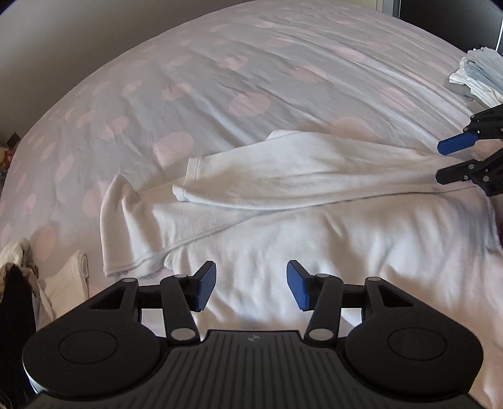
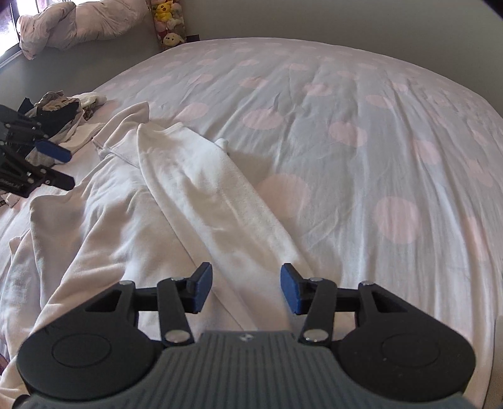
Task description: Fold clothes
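Note:
A white long-sleeved top (image 1: pixel 283 232) lies spread on the bed, one sleeve (image 1: pixel 283 176) folded across its body. My left gripper (image 1: pixel 251 288) is open and empty, just above the garment's body. My right gripper (image 2: pixel 246 288) is open and empty over the sleeve (image 2: pixel 201 195) near its shoulder end. The right gripper also shows at the right edge of the left wrist view (image 1: pixel 446 163), and the left gripper at the left edge of the right wrist view (image 2: pixel 63 166).
The bed (image 2: pixel 345 126) has a pale cover with pink dots. A stack of folded clothes (image 1: pixel 481 78) sits at its far right. A heap of unfolded clothes (image 2: pixel 59 116) lies at the left side. Plush toys (image 2: pixel 168 22) and a bundled duvet (image 2: pixel 78 25) lie beyond the bed.

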A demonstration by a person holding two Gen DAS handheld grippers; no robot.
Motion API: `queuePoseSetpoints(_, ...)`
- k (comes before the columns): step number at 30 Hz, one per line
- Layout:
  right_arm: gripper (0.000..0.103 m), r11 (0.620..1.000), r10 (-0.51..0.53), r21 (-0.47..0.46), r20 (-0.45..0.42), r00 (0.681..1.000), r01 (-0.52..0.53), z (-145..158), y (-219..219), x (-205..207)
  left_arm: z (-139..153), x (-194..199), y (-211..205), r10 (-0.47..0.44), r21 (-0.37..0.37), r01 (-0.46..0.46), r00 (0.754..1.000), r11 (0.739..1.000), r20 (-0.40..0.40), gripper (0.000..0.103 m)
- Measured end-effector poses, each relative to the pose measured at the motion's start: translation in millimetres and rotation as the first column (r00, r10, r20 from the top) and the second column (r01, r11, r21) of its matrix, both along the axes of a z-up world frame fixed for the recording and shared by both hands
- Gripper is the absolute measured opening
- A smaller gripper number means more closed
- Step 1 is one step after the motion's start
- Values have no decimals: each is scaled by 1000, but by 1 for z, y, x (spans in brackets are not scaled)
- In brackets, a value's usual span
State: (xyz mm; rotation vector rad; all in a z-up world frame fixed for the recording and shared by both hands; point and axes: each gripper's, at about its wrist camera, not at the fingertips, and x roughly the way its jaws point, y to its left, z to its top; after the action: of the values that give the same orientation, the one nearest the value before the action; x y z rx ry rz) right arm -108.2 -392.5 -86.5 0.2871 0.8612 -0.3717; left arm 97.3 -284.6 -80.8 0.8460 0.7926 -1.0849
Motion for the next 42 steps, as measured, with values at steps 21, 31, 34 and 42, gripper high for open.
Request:
queuePoseSetpoints(21,10,997,-76,-19,65,995,78,3,-31,6,-29,65,-38,171,-61,-172,985,983,-20,9)
queuePoseSetpoints(31,10,881,-361,-261,167,918,394,82,-84,-92,64,80,27,376,-187,-340,903,922,210,6)
queuePoseSetpoints(34,10,838,-397,-317,205,895,445,104,-97,-111,100,95,60,470,-242,-414,841,878,267,6)
queuePoseSetpoints(42,9,713,-399,-429,404,823,555,184,-120,-123,204,106,141,673,-424,-529,647,735,359,6)
